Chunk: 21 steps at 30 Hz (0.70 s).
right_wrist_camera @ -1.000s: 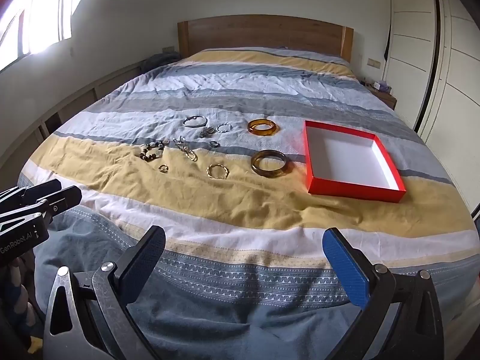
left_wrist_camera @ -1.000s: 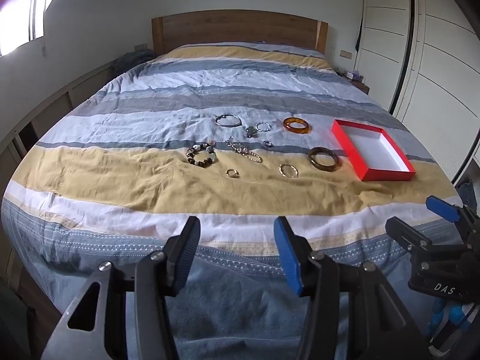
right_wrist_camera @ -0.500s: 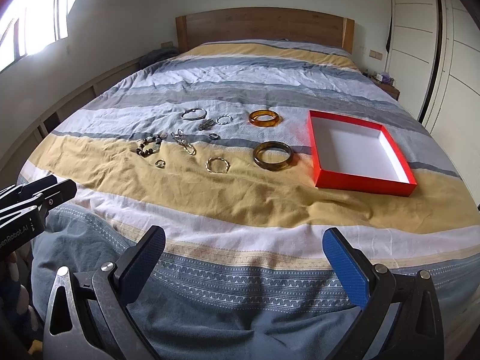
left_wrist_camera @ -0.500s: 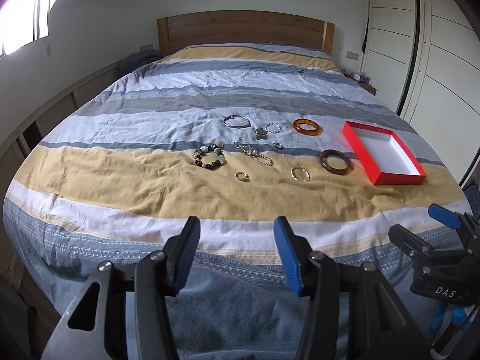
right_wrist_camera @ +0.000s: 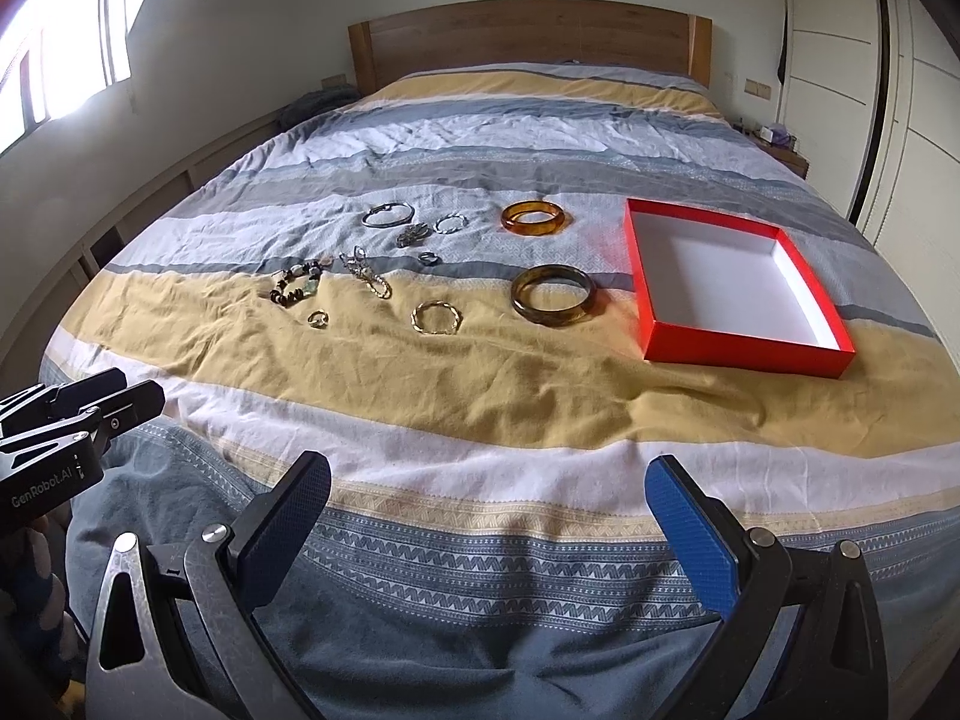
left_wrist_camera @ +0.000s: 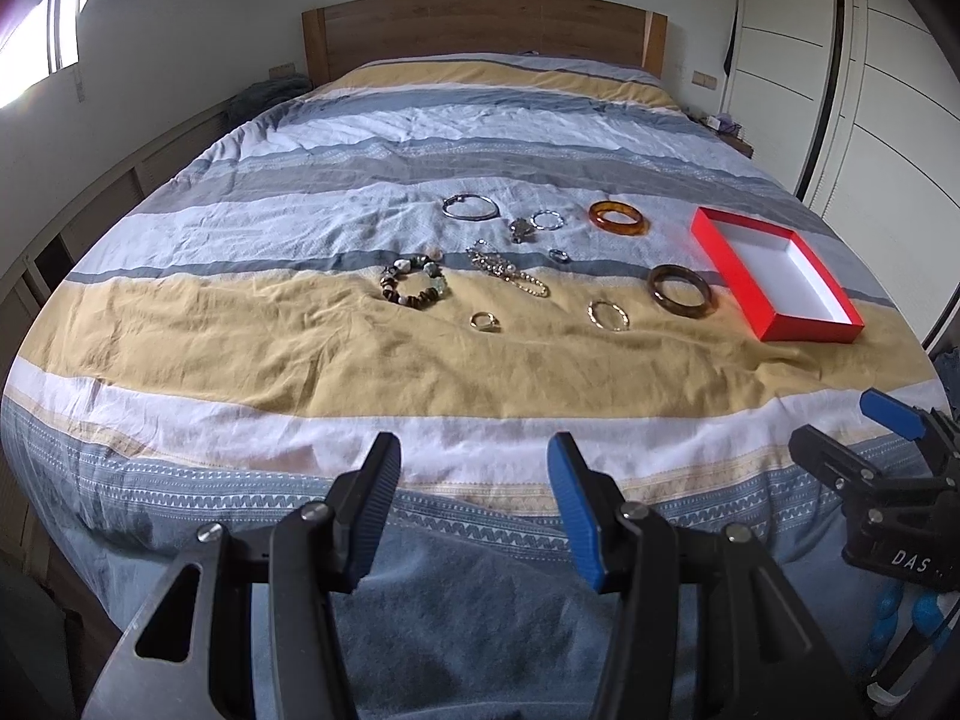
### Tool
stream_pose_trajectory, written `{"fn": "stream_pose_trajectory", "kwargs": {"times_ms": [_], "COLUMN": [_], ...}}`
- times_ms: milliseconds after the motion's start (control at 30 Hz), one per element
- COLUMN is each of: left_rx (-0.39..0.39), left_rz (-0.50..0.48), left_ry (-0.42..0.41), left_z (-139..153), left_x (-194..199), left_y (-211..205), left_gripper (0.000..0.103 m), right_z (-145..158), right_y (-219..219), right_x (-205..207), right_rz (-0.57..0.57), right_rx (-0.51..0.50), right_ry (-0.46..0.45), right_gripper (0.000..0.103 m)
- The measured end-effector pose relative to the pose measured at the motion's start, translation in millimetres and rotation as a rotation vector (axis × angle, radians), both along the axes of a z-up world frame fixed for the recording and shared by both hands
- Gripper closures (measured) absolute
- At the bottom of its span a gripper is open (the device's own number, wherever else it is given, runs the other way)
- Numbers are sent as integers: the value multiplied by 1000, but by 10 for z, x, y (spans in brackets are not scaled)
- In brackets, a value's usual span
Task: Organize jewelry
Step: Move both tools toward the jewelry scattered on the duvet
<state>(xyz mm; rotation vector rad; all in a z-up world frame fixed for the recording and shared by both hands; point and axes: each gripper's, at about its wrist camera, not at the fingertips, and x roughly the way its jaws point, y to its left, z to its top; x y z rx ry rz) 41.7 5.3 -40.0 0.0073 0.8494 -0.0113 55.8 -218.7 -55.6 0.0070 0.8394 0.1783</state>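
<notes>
- Hovering nearest, over the foot of the bed [right_wrist_camera: 480, 540], two grippers hold nothing: the left gripper [left_wrist_camera: 474, 501] with jaws moderately spread, the right gripper [right_wrist_camera: 489, 513] with jaws spread wide.
- Beyond them, on the yellow stripe of the cover, lie one small ring [left_wrist_camera: 483, 321], one twisted gold bangle [right_wrist_camera: 436, 318], one dark brown bangle [right_wrist_camera: 553, 294] and one beaded bracelet [left_wrist_camera: 414, 285].
- One red box [right_wrist_camera: 744, 357], white inside, sits just right of the brown bangle, apart from it.
- Farther back: one chain bracelet [left_wrist_camera: 507, 270], one small silver ring [left_wrist_camera: 559, 255], one pendant [left_wrist_camera: 522, 229], one thin silver hoop [left_wrist_camera: 547, 219], one silver bangle [left_wrist_camera: 471, 207] and one amber bangle [right_wrist_camera: 533, 218].
- One wooden headboard [right_wrist_camera: 522, 45] stands farthest.
</notes>
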Motion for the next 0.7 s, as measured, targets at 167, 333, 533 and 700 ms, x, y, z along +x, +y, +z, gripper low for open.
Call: {"fn": "stream_pose_trajectory", "kwargs": {"times_ms": [167,333,533,700], "left_rx": [-2,-3,4,6], "left_rz": [12,31,41,47], "left_ry": [16,22,23,28], "left_z": [-48,-81,-116,-139], "left_x": [62,132,221,336], "left_y": [-7,49,90,105], "left_gripper": [54,54,54,54], "right_z": [-32,-74,-113,-150], "right_y": [-12,-20,-46,-49], "right_x": [56,115,212,326], "right_rz": [11,19,21,30], "right_rx": [22,46,65,84], "right_ry": [12,22,28,42], "right_gripper": [1,7,18,27]}}
